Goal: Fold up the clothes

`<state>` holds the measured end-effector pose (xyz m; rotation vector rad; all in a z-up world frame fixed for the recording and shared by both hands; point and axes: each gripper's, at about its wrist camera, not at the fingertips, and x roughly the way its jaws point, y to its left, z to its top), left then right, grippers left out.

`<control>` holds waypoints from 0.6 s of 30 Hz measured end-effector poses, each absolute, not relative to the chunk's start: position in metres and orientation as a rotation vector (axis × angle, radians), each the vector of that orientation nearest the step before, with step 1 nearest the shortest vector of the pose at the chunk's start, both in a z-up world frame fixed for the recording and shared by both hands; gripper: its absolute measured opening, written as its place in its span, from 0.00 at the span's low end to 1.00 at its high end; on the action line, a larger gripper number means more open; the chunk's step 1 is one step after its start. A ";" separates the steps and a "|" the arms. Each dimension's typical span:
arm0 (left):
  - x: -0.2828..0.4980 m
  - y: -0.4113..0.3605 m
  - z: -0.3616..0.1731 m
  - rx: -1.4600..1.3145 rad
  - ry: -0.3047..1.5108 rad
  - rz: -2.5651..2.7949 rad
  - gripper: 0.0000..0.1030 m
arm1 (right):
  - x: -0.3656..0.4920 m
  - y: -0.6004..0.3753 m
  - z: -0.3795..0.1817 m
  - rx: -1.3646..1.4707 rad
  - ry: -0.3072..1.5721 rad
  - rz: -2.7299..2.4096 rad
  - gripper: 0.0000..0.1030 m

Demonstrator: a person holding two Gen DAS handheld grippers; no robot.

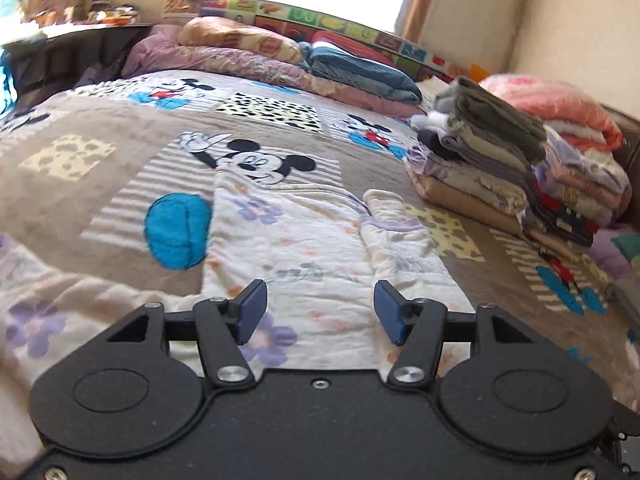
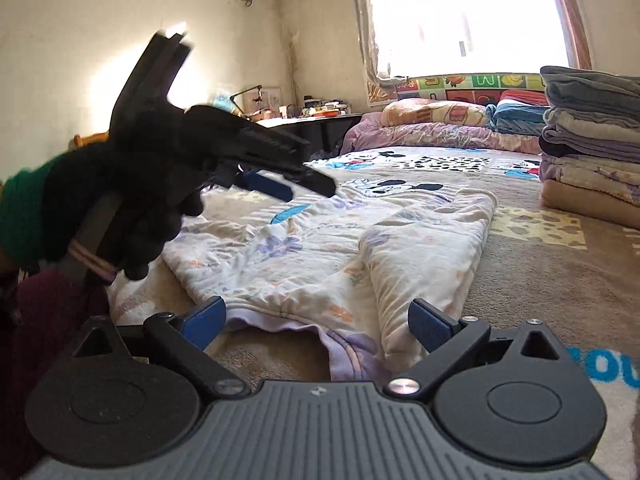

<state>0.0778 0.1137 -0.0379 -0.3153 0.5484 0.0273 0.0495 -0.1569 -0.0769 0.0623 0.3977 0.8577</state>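
bedspread (image 1: pixel 100 148) with cartoon mice fills most of the left wrist view, and it lies bare across the middle and the left of the frame, up to the pillows (image 1: pixel 240 40) and rolled bedding under the window at the top. at the right edge stands a stack of folded clothes (image 1: pixel 484 148), with a second, taller pile just behind it, so that side is closed in. in the right wrist view the same stack (image 2: pixel 592 132) rises at the right edge, with open brown spread between it and the garment.

the floral garment (image 1: pixel 304 240), white with purple flowers, lies flat on the spread. its long axis runs from the bottom of the left wrist frame up toward the large mouse face in the centre. a sleeve (image 1: pixel 400 236) is folded over its right side and lies along the same line. in the right wrist view the lilac-edged neckline (image 2: pixel 280 326) is at the bottom centre and the body stretches away toward the upper middle.

the left gripper (image 1: pixel 320 312) hangs over the near part of the garment, jaws apart with nothing pinched. in the right wrist view it is raised at the left, held in a black-gloved hand (image 2: pixel 132 208). the right gripper (image 2: pixel 318 324) stands wide, its blue pads either side of the neckline and not pressing the cloth.
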 end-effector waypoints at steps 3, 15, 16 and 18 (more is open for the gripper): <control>0.053 0.149 -0.042 -0.439 0.526 0.112 0.57 | 0.055 -0.177 -0.077 0.213 0.422 0.810 0.95; -0.026 0.283 -0.084 -1.028 0.449 0.528 0.58 | 0.093 -0.260 -0.135 0.877 0.610 0.552 0.93; -0.028 0.286 -0.088 -1.064 0.441 0.514 0.58 | 0.094 -0.257 -0.135 0.858 0.618 0.557 0.95; -0.030 0.291 -0.093 -1.102 0.420 0.493 0.58 | 0.094 -0.247 -0.134 0.803 0.639 0.572 1.00</control>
